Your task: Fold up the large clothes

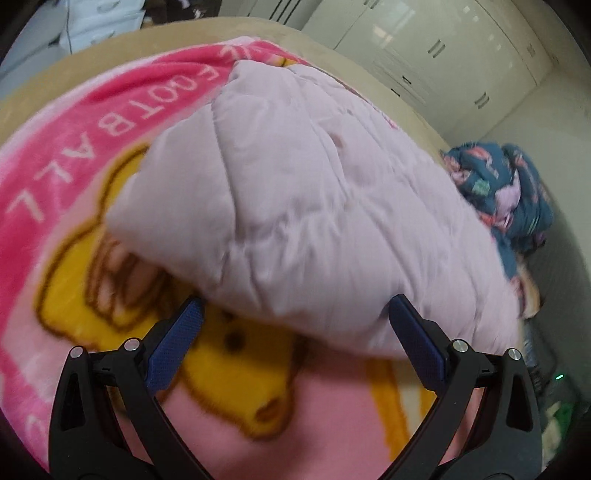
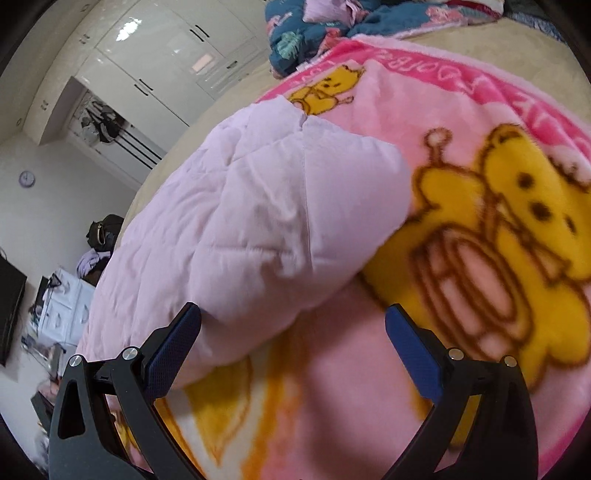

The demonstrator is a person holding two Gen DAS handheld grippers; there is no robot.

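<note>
A pale lilac quilted garment [image 1: 295,206] lies folded in a thick bundle on a pink blanket [image 1: 74,155] with a yellow bear print. In the left wrist view its near edge sits just beyond my left gripper [image 1: 295,314], which is open with nothing between its blue pads. In the right wrist view the same lilac garment [image 2: 251,229] spreads to the upper left, its lower edge close to the left finger of my right gripper [image 2: 293,317]. That gripper is open too and holds nothing. The pink blanket [image 2: 461,122] fills the right side there.
A heap of dark blue patterned clothes [image 1: 513,188] lies off the bed's far right; the blue clothes [image 2: 306,33] show at the top in the right view. White wardrobe doors [image 2: 155,59] line the wall. Beige bed surface [image 1: 155,37] borders the blanket.
</note>
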